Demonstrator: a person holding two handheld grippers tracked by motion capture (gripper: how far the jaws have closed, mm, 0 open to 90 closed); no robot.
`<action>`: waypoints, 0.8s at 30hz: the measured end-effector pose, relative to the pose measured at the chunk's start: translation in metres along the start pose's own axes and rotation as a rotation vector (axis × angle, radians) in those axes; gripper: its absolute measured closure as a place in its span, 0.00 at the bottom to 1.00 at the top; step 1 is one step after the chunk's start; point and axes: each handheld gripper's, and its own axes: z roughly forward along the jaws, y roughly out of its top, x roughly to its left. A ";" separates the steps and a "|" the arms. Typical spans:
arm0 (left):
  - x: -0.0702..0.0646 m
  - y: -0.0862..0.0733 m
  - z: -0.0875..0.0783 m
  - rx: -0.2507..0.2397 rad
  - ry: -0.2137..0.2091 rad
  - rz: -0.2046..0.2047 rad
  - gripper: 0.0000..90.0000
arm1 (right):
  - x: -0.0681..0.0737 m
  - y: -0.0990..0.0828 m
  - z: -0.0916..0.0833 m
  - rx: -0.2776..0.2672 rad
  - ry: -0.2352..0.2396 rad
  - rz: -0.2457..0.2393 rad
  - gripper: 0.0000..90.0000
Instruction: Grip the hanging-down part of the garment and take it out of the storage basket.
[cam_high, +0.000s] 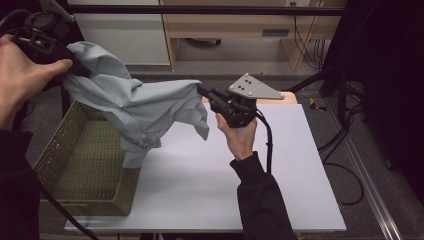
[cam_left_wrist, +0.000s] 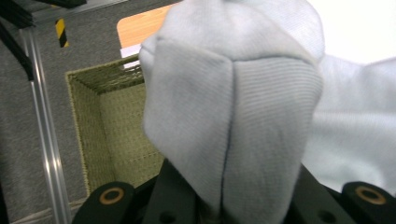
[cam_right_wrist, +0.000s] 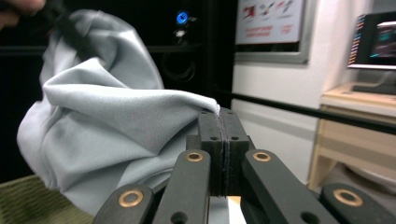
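The right gripper (cam_high: 204, 93) sits over the white table (cam_high: 300, 190), jaws pressed together on a thin edge of the pale grey garment (cam_high: 145, 107); the right gripper view shows the fabric pinched between the pads. From there the garment stretches left and upward to the left gripper (cam_high: 75, 66), held higher and farther left, whose jaws clamp a thick bunched fold. The garment's long axis therefore runs between the two grippers, sagging in the middle. Its hanging end dangles above the near-right corner of the woven green basket (cam_high: 75, 165), directly below the left gripper's side.
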 end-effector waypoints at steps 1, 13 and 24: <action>-0.001 0.000 0.001 -0.001 -0.005 0.005 0.89 | -0.003 0.003 -0.003 -0.009 -0.012 0.005 1.00; -0.014 0.007 0.003 0.005 -0.003 0.026 0.89 | -0.008 0.002 -0.015 0.017 -0.028 -0.017 1.00; -0.015 0.006 0.004 0.003 -0.005 0.027 0.89 | -0.007 -0.023 -0.012 0.117 -0.002 -0.010 1.00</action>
